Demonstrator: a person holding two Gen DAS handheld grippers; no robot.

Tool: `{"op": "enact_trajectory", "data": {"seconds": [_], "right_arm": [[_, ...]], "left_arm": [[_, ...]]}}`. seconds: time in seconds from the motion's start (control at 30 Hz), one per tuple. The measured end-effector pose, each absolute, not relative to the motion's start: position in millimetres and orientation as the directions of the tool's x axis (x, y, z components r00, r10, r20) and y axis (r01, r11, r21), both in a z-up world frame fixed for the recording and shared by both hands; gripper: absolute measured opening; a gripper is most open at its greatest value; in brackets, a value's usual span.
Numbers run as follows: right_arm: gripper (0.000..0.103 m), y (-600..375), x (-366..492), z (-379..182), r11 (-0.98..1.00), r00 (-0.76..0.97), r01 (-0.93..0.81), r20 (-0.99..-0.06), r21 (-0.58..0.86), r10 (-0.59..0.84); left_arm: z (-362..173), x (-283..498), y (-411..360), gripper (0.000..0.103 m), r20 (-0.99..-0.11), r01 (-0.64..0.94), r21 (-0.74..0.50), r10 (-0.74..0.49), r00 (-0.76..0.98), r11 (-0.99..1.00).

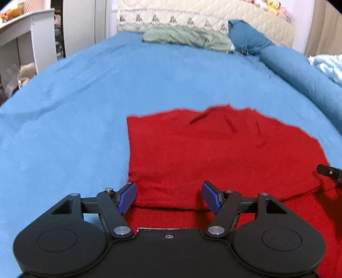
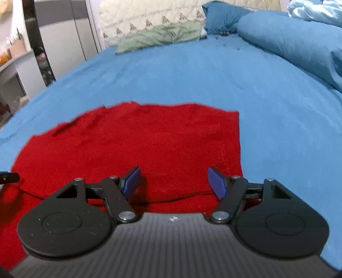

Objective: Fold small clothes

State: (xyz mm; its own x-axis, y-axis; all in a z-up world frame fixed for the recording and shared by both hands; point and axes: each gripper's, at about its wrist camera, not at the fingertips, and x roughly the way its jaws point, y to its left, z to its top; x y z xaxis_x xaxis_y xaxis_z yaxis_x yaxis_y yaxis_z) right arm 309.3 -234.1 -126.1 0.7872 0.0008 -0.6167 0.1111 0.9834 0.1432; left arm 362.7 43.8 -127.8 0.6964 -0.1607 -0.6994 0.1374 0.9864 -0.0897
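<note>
A red knitted garment (image 1: 213,154) lies flat on the blue bed sheet (image 1: 85,96), with a folded layer whose near edge runs across just in front of both grippers. My left gripper (image 1: 168,197) hovers open over the garment's near left corner, nothing between its blue pads (image 1: 128,197). In the right wrist view the same red garment (image 2: 139,145) fills the middle, and my right gripper (image 2: 174,184) stands open above its near right part, holding nothing. A tip of the right gripper shows at the right edge of the left wrist view, above the red cloth.
At the head of the bed lie a green pillow (image 1: 188,38), a cream quilted headboard cover (image 1: 192,15) and a dark blue pillow (image 1: 245,36). A rolled blue duvet (image 2: 299,40) runs along the right side. White furniture (image 1: 32,38) stands left of the bed.
</note>
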Motion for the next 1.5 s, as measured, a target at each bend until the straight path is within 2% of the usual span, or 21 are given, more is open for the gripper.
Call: {"op": "enact_trajectory", "data": {"seconds": [0.17, 0.37, 0.43, 0.47, 0.5, 0.67, 0.8, 1.0, 1.2, 1.37, 1.5], "right_arm": [[0.085, -231, 274, -81, 0.984, 0.838, 0.099, -0.546, 0.146, -0.003], [0.085, -220, 184, 2, 0.987, 0.867, 0.065, -0.499, 0.150, 0.019], [0.085, -218, 147, 30, 0.986, 0.868, 0.058, -0.496, 0.156, 0.028], [0.086, -218, 130, 41, 0.986, 0.866, 0.054, -0.499, 0.157, 0.032], [0.086, -219, 113, 51, 0.986, 0.866, 0.051, -0.499, 0.157, 0.034], [0.088, -223, 33, 78, 0.987, 0.857, 0.059, -0.515, 0.147, 0.026], [0.088, -225, -11, 60, 0.986, 0.820, 0.088, -0.573, 0.139, 0.008], [0.088, -226, -54, -2, 0.967, 0.751, 0.180, -0.660, 0.181, -0.016], [0.088, -221, -60, -58, 0.960, 0.706, 0.243, -0.704, 0.138, -0.078], [0.088, -219, -57, -92, 0.959, 0.671, 0.266, -0.733, 0.101, -0.110], [0.086, -219, -55, -108, 0.959, 0.643, 0.266, -0.759, 0.096, -0.102]], "left_arm": [[-80, 324, 56, 0.072, -0.635, 0.119, -0.113, -0.164, 0.755, 0.986], [-7, 232, 64, 0.073, -0.599, 0.102, -0.115, -0.151, 0.786, 0.988], [16, 196, 66, 0.078, -0.589, 0.099, -0.106, -0.142, 0.796, 0.989], [25, 177, 69, 0.086, -0.585, 0.090, -0.109, -0.137, 0.799, 0.990], [33, 160, 72, 0.089, -0.577, 0.088, -0.119, -0.141, 0.805, 0.989], [39, 94, 85, 0.089, -0.592, 0.078, -0.155, -0.156, 0.791, 0.985], [15, 67, 87, 0.089, -0.637, 0.066, -0.162, -0.155, 0.755, 0.985], [-39, 50, 92, 0.089, -0.679, 0.070, -0.202, -0.191, 0.708, 0.977], [-101, 43, 94, 0.086, -0.744, 0.033, -0.192, -0.167, 0.647, 0.981], [-128, 42, 92, 0.086, -0.776, 0.018, -0.169, -0.144, 0.614, 0.985], [-139, 44, 92, 0.071, -0.791, 0.008, -0.143, -0.119, 0.600, 0.990]]}}
